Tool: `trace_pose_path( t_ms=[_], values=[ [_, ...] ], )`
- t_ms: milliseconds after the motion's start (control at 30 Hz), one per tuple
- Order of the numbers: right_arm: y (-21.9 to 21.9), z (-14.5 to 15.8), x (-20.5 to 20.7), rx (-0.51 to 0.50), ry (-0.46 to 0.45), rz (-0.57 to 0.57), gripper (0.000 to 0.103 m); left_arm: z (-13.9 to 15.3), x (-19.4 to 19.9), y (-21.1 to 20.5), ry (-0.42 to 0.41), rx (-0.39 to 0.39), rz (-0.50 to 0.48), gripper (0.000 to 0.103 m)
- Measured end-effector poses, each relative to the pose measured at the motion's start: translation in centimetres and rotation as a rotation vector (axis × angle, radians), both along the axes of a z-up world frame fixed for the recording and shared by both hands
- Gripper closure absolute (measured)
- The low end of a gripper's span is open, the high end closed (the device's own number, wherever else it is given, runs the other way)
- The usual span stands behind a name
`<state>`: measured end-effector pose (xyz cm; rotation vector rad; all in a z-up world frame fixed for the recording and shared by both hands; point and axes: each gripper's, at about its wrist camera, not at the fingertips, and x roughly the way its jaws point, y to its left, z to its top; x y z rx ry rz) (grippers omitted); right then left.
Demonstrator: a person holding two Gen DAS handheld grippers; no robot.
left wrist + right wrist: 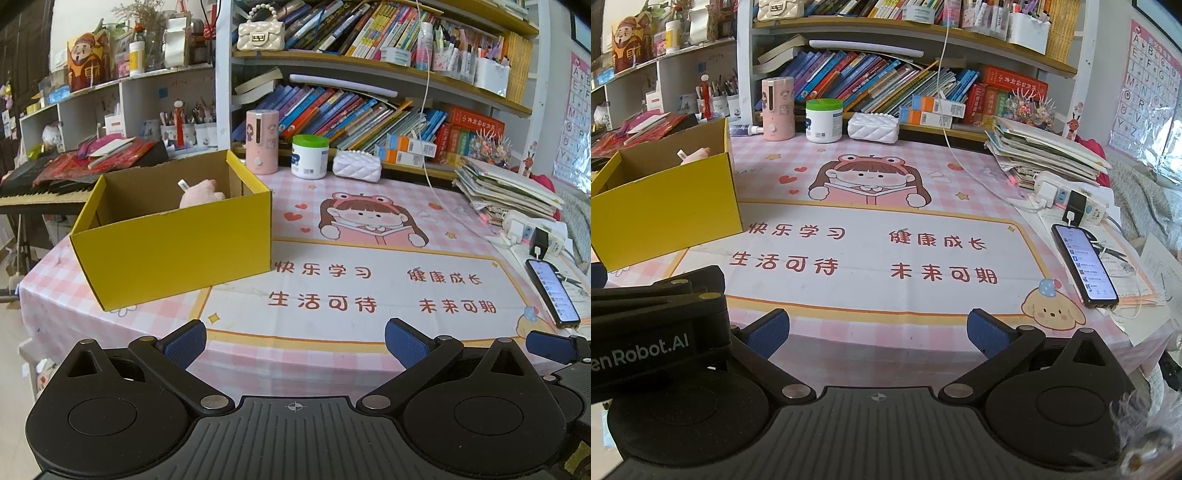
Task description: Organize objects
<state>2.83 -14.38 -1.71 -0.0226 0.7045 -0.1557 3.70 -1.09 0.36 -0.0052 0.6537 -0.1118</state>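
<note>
A yellow cardboard box (173,243) (668,199) stands open on the left of the pink printed tablecloth (369,288) (879,236). Inside it lies a pink plush item (201,195) (696,153) with a small white object beside it. My left gripper (295,341) hangs open over the near table edge, right of the box, nothing between its blue pads. My right gripper (877,330) is also open and empty, close beside the left one, whose black body (653,325) fills the lower left of the right wrist view.
Along the back stand a pink dispenser (262,142), a green-lidded white jar (309,157) and a white quilted pouch (356,166) under crowded bookshelves. At right are stacked papers (506,188), a power strip (1067,199) and a lit phone (1084,266). A keyboard (37,192) lies left.
</note>
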Motion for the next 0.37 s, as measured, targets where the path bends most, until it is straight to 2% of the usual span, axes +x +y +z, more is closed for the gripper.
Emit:
trace_pose_path(
  t_ms=[367],
  values=[
    [0.17, -0.27, -0.23, -0.001, 0.011, -0.002, 0.0, -0.07, -0.2, -0.27, 0.001, 0.021, 0.006, 0.0]
  ],
)
